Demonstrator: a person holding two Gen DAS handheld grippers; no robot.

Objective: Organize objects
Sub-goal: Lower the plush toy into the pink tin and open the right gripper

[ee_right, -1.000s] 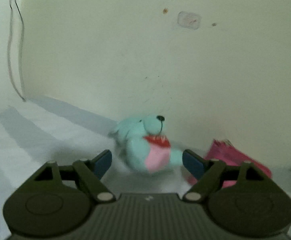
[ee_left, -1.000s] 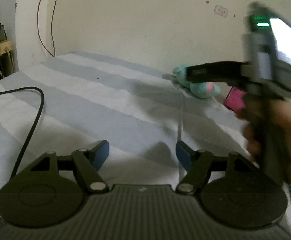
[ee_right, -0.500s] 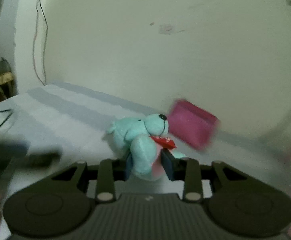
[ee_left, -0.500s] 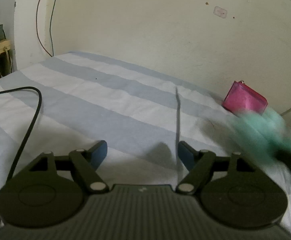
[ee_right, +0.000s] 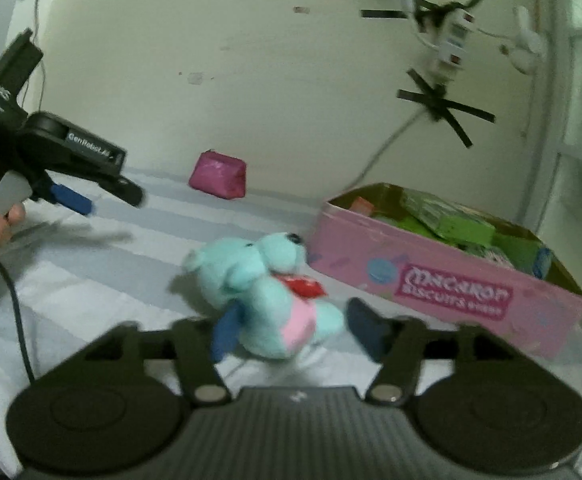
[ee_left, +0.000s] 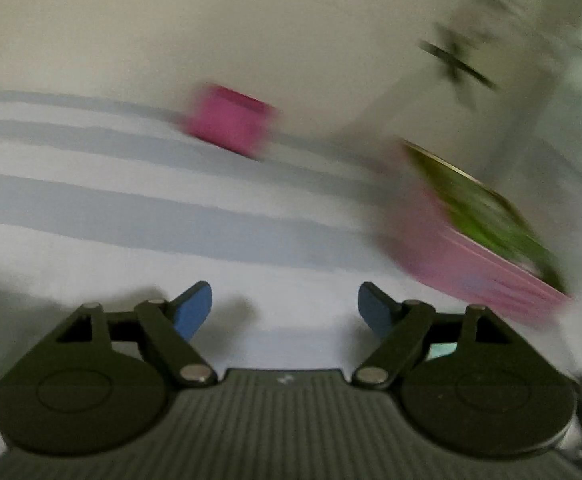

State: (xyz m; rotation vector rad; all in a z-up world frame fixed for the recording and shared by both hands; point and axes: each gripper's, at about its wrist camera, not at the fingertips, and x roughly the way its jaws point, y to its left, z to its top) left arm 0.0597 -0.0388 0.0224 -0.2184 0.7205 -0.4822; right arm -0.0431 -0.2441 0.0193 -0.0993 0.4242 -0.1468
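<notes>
On a grey-and-white striped bedsheet (ee_right: 103, 280), a teal plush bear (ee_right: 263, 292) sits between the parted fingers of the right gripper (ee_right: 287, 330), beside a pink Macaron biscuit box (ee_right: 443, 284). The left gripper (ee_left: 285, 310) is spread wide, empty.

striped bedsheet (ee_right: 103, 276), taped power strip (ee_right: 453, 46), wall (ee_right: 275, 80)

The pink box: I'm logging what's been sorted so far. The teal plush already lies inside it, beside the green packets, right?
Not quite. The right wrist view shows the plush still outside the box, on the bed in front of it, between the right gripper's parted fingers. The green packets are inside.
</notes>
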